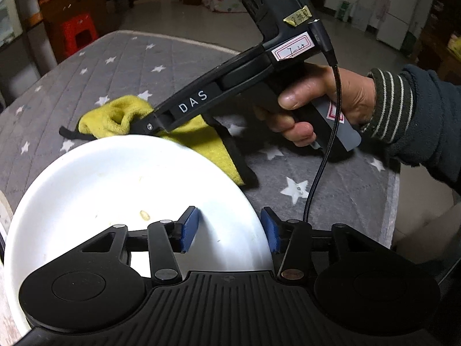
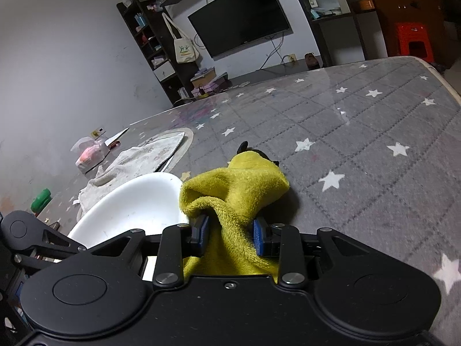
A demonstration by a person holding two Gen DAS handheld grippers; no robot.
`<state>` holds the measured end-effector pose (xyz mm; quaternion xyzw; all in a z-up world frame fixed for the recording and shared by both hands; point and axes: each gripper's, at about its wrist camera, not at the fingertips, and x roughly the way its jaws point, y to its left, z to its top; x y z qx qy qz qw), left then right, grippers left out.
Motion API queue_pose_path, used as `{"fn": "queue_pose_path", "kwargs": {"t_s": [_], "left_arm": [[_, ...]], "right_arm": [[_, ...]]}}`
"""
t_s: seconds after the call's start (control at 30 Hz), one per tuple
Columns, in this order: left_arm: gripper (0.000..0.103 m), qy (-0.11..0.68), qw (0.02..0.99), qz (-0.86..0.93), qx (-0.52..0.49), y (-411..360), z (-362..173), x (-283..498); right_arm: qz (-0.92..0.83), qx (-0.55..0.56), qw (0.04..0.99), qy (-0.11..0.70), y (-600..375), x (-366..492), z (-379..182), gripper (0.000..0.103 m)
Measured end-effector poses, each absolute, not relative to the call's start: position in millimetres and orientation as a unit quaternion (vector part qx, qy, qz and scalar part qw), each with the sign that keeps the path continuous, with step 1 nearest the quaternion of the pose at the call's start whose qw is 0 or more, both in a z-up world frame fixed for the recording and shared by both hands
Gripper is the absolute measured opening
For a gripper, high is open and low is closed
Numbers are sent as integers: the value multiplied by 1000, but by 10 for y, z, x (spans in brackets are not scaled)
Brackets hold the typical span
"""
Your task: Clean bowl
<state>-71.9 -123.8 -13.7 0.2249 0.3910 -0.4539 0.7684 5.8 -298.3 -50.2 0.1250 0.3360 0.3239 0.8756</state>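
Grey star-print table cover (image 2: 360,121); wall TV (image 2: 239,17). Left gripper (image 1: 230,230) fingers released astride bowl (image 1: 115,187) rim; right gripper (image 2: 230,232) grasping yellow cloth (image 2: 233,190).

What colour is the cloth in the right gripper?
Yellow-green cloth with black edging, clearest in the left wrist view.

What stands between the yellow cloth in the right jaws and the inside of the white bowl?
Nothing visible. The yellow cloth lies beside the white bowl rim, and the bowl's inside is bare except for a small food bit. The left gripper straddles the rim on another side.
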Motion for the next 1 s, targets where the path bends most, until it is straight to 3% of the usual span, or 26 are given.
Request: {"fn": "queue_pose_path", "kwargs": {"t_s": [0.53,1.0], "left_arm": [[42,363,730,-527,242,-1075,-224,-820],[42,360,725,-535,242,-1027,-186,-879]], "right_arm": [[296,170,876,340,-3331,-757,-494,34],[312,185,866,345,-3238,-234,-550,33]]}}
